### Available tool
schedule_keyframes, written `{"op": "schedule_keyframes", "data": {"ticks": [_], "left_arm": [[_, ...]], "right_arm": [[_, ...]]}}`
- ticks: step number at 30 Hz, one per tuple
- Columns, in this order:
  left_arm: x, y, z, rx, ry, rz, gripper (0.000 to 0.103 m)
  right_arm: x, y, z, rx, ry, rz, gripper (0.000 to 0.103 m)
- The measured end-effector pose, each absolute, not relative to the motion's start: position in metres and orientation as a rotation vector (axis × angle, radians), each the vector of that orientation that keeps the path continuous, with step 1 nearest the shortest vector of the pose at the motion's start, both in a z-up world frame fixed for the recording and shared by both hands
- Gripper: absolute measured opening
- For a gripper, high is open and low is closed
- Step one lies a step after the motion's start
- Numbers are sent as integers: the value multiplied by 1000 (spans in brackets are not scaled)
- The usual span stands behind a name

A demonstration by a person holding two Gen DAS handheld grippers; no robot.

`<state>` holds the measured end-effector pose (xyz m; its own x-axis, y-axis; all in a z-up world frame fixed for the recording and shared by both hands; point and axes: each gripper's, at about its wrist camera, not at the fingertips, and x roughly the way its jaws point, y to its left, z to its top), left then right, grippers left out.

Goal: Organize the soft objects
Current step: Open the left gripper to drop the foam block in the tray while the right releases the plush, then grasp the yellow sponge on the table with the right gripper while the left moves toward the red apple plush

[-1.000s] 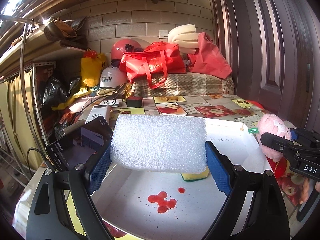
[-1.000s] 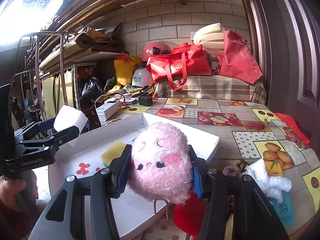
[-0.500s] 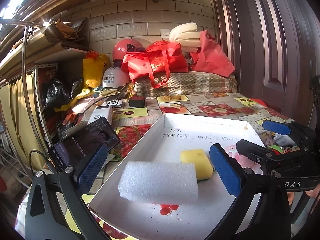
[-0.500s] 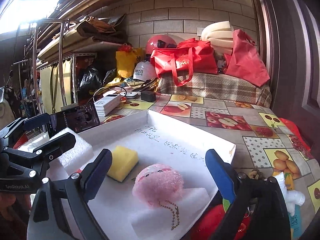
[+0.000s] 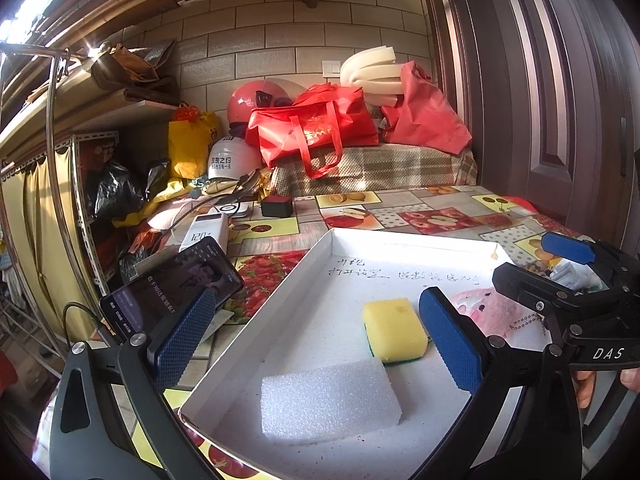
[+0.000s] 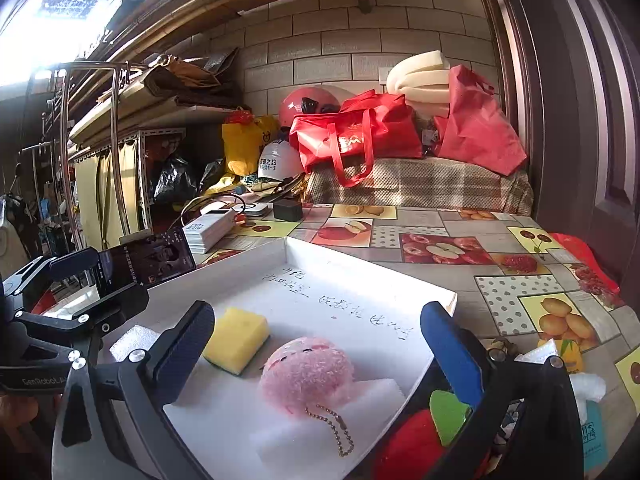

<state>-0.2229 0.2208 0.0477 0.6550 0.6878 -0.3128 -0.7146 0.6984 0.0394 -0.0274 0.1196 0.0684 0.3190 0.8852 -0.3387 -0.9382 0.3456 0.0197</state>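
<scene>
A shallow white box [image 5: 280, 300] sits on the fruit-print tablecloth. In it lie a white foam block [image 5: 330, 398], a yellow sponge [image 5: 394, 330] and a pink plush ball [image 6: 306, 374] with a bead chain, which rests on a white foam slab [image 6: 360, 404]. My left gripper [image 5: 316, 338] stands open over the foam block without touching it. The jaws of my right gripper [image 6: 318, 348] are opening wide around the plush, pads clear of it. The sponge [image 6: 236, 338] lies to the plush's left.
A phone [image 5: 172, 284] leans beside the box's left wall, with a white power bank [image 5: 204, 232] behind it. A red plush with a green leaf [image 6: 412, 440] and white bits [image 6: 580, 388] lie right of the box. Red bags [image 5: 316, 128] and helmets fill the back. A door stands at the right.
The left gripper opened and the white foam block dropped from its pads into the box. The right gripper opened and the pink plush fell into the box.
</scene>
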Motion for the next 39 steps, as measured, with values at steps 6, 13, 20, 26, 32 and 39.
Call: {"op": "schedule_keyframes", "data": {"ticks": [6,13,20,26,32,39], "left_arm": [[-217,212,52,-65,324,777,103],[-199,191,51,-7,354,741,103],[-188,168,50,28,364,702,103],[-181,154,49,75,372,675,103],[-181,146,51,43,342,612,103],[-175,145,49,-46,352,542,103]], "right_arm": [[-22,105,69,-162,333,1195,103],[-19,86,68,-157,351,1180,103],[-19,63,70,-186,328,1157,103],[2,23,77,-92,311,1101,103],[21,-20,88,-109,208,960,103],[76,-49,76,-64,413,898,103]]}}
